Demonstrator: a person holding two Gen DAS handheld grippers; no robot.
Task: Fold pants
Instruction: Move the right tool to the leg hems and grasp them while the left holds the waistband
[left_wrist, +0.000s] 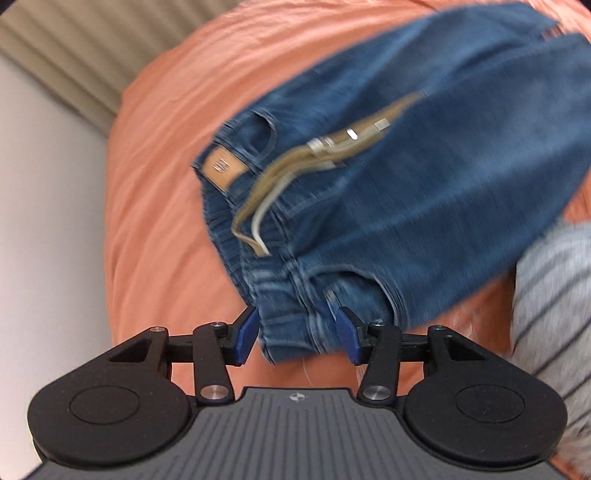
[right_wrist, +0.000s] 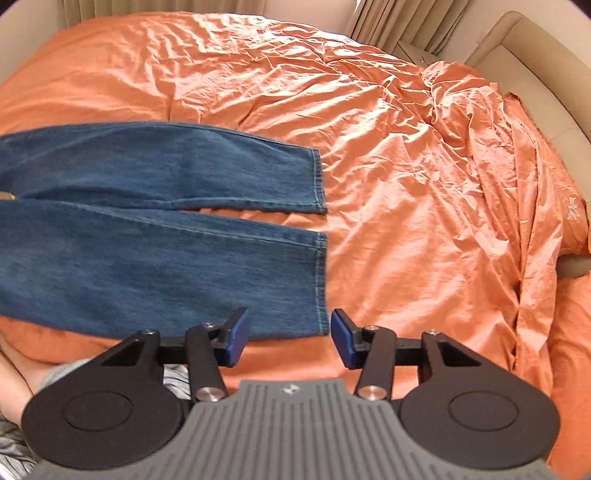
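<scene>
Blue jeans (left_wrist: 424, 192) with a tan drawstring (left_wrist: 295, 170) and a leather patch (left_wrist: 223, 168) lie on an orange bedspread (left_wrist: 159, 192). In the left wrist view my left gripper (left_wrist: 295, 332) is open, its blue pads on either side of the waistband corner. In the right wrist view the two legs (right_wrist: 147, 229) lie flat side by side, hems to the right. My right gripper (right_wrist: 290, 338) is open, with the near leg's hem corner (right_wrist: 317, 317) between its fingers.
The orange bedspread (right_wrist: 424, 166) is wrinkled and bunched toward the right. A beige headboard or sofa edge (right_wrist: 535, 74) and curtains (right_wrist: 388, 22) stand behind it. A grey striped sleeve (left_wrist: 546, 295) is at the right of the left view.
</scene>
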